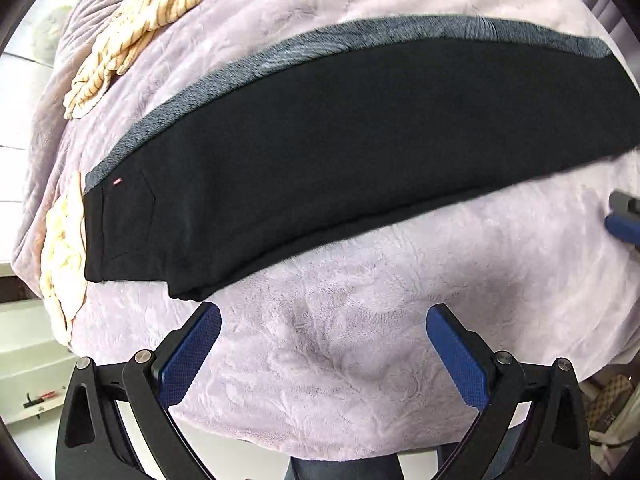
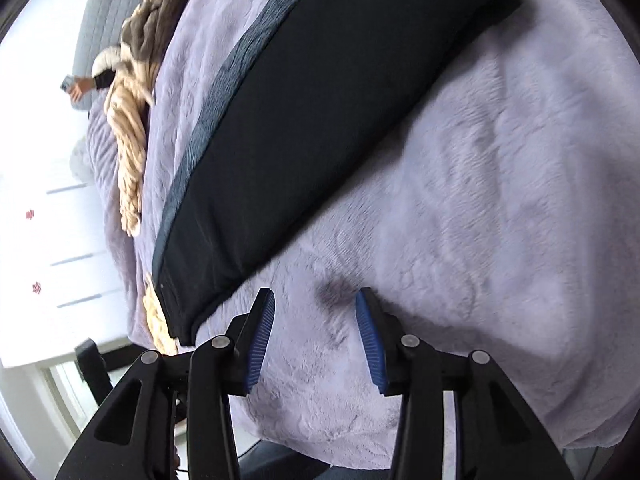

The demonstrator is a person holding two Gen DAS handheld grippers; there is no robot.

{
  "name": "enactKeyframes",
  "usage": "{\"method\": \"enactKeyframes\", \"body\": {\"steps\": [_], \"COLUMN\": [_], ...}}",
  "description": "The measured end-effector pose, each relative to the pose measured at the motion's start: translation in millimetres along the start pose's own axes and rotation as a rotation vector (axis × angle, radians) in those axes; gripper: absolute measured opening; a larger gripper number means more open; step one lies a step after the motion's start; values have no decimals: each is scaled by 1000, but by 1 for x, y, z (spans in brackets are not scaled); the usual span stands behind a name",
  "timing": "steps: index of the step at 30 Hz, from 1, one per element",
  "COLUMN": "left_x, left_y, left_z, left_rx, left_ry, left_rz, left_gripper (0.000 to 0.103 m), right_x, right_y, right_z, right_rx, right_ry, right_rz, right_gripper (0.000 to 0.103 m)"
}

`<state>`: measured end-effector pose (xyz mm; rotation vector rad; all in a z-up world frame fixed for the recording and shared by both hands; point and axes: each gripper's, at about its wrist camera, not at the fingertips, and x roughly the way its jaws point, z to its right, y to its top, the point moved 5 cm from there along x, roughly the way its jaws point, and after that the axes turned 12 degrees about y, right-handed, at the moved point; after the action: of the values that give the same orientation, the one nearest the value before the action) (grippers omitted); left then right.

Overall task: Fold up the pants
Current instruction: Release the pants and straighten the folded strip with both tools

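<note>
Black pants (image 1: 340, 152) lie flat on the lilac plush blanket (image 1: 320, 360), folded lengthwise, one leg on the other, with a grey inner strip along the far edge. The waist with a pocket and small red tag (image 1: 117, 181) is at the left. My left gripper (image 1: 324, 320) is open and empty, just short of the pants' near edge. In the right wrist view the pants (image 2: 320, 100) run diagonally. My right gripper (image 2: 315, 304) is open and empty over the blanket (image 2: 480, 200), near the waist end; its tip shows in the left wrist view (image 1: 624, 216).
A cream striped cloth (image 1: 140, 28) lies bunched at the far left of the bed, with more of it (image 1: 64, 248) by the pants' waist. It also shows in the right wrist view (image 2: 128, 152). The bed edge and a white floor are at the left.
</note>
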<state>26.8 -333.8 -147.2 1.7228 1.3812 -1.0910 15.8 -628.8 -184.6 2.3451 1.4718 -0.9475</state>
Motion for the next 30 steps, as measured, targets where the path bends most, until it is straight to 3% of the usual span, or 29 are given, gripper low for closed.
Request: {"method": "enactKeyframes", "body": {"steps": [6, 16, 30], "left_x": [2, 13, 18], "left_y": [13, 29, 37], "left_z": [-13, -7, -4], "left_rx": [-41, 28, 50], "left_ry": [-2, 9, 28], "left_rz": [1, -2, -18], "left_gripper": [103, 103, 103], "right_x": [9, 5, -1], "right_y": [-1, 2, 14], "right_z": [-17, -8, 4], "right_rx": [-40, 32, 72], "right_ry": [-3, 19, 26], "right_rz": [-42, 13, 46], "right_gripper": [46, 46, 46]}}
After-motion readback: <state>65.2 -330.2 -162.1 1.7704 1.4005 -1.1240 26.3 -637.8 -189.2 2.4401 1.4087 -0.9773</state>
